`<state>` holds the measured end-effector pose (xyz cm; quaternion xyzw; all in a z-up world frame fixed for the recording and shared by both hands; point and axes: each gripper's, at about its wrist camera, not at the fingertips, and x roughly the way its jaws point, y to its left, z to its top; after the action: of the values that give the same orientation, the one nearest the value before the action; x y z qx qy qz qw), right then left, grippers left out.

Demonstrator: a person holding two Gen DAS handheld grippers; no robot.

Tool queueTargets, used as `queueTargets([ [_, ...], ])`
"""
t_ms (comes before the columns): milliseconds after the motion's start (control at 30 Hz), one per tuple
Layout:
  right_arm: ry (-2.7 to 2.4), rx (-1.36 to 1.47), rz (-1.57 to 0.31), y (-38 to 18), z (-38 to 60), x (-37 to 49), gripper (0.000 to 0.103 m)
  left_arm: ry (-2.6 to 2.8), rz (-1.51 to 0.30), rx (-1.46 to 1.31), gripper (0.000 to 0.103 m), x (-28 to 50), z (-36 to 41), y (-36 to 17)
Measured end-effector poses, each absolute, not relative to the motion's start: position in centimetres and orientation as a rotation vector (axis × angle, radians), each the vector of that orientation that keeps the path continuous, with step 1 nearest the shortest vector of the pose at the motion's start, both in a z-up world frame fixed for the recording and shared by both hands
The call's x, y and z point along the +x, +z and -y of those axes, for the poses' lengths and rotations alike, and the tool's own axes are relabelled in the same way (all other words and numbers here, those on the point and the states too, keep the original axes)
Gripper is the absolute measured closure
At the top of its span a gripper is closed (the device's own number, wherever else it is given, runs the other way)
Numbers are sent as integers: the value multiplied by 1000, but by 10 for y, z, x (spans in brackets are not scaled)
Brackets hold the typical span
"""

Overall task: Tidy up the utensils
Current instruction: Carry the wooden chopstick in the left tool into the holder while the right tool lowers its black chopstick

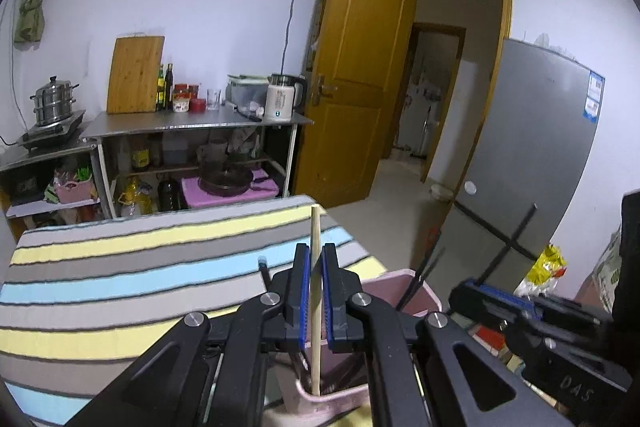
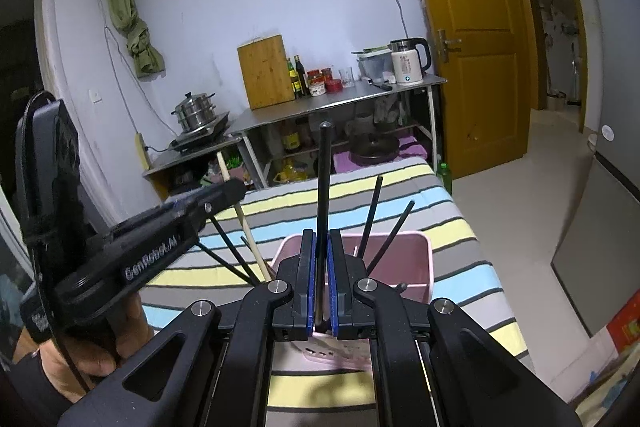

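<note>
Blue pads of the left claw (image 1: 315,259) sit closest, squeezed on a pale wooden chopstick (image 1: 315,227). That stick stands almost straight up, and its low end dips inside the rim of the pink bin (image 1: 394,277). It is thin, smooth and light brown, with a square top.

Just to the right, the right claw (image 2: 322,245) is squeezed on a black chopstick (image 2: 324,167). This one is dark, thin and long, with a rounded top, and it also points up out of the bin. Whether its low end touches the bottom is hidden.

More black sticks (image 2: 374,211) lean on the bin's right side, and a few lean out at its left. The bin sits on a striped bed (image 1: 120,287), near the right edge.

It looks like the step now is dropping both sticks into the bin. The next move likely calls for opening each claw gently, so the sticks slide down and lean with the others. Both claws are close together over the bin, so lifting away slowly should keep them from bumping or tipping it.
</note>
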<state>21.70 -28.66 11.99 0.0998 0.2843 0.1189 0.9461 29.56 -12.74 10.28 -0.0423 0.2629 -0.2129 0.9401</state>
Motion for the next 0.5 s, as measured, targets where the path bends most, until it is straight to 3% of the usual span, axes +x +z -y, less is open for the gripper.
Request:
queueTargets([
  [500, 205, 187, -679, 80, 280, 231, 98, -409, -607, -42, 96, 286, 127, 80],
])
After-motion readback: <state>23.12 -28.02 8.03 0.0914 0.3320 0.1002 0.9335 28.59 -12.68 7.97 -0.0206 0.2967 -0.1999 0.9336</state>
